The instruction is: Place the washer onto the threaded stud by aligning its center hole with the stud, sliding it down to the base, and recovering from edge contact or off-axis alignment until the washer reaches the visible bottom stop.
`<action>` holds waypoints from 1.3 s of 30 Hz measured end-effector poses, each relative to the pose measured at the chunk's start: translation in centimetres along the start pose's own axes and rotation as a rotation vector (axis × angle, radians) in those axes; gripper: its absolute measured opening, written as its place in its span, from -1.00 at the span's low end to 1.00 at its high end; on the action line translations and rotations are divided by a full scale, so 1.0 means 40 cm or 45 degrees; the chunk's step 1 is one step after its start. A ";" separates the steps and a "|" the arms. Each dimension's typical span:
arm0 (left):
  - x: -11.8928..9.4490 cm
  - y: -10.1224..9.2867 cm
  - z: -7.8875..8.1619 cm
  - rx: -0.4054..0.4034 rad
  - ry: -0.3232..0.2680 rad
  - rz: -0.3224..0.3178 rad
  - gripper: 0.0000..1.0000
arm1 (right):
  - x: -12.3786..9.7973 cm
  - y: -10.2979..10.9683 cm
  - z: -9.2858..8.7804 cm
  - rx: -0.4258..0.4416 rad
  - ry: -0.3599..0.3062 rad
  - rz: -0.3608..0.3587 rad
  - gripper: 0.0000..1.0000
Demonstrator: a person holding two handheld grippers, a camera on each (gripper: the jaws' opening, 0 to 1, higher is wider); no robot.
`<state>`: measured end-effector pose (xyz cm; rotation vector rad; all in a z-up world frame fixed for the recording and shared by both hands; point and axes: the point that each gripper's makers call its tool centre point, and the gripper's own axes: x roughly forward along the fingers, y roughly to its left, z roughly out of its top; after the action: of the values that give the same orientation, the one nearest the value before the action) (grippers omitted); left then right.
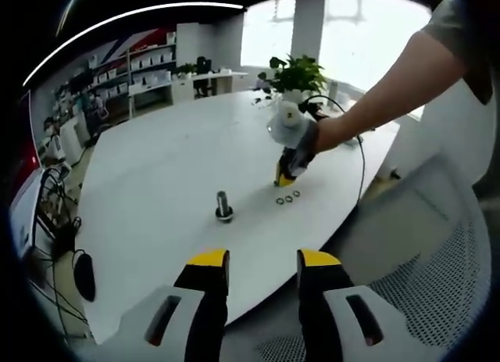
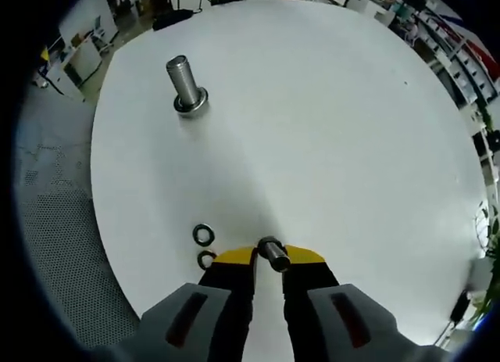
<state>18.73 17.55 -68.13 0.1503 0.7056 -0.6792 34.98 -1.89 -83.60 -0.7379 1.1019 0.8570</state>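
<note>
The threaded stud [image 1: 223,206] stands upright on its dark base on the white table [image 1: 156,182]. In the right gripper view the stud [image 2: 184,84] is far ahead to the left. My right gripper [image 2: 270,256] is shut on a small dark washer [image 2: 273,252] held between its yellow tips. Two loose washers [image 2: 204,235] lie on the table just left of those tips. In the left gripper view, the right gripper [image 1: 284,174] is held by a hand low over a short row of washers [image 1: 288,198]. My left gripper [image 1: 264,260] is open near the table's edge, with nothing between its fingers.
A potted plant [image 1: 297,73] and a black cable [image 1: 361,151] are at the table's far side. A mesh chair [image 1: 422,284] stands to the right of the table in the left gripper view. Cables and a dark object [image 1: 82,276] lie on the floor at the left.
</note>
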 end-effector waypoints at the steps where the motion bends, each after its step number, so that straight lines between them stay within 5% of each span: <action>1: 0.001 0.001 -0.002 0.002 0.005 0.003 -0.34 | 0.000 0.001 0.000 0.007 -0.001 0.000 -0.69; 21: -0.002 0.017 -0.012 -0.017 0.031 0.054 -0.32 | -0.067 0.029 -0.097 0.032 -0.009 0.042 -0.51; 28: 0.000 0.020 -0.018 -0.023 0.047 0.059 -0.32 | -0.055 0.091 -0.101 -0.085 -0.035 0.103 -0.49; 39: 0.000 0.023 -0.019 -0.025 0.048 0.065 -0.33 | -0.029 0.099 -0.099 -0.147 -0.002 0.138 -0.57</action>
<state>18.88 18.53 -68.78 0.1628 0.7421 -0.6217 29.54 -3.59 -83.97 -0.7780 1.1054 1.0198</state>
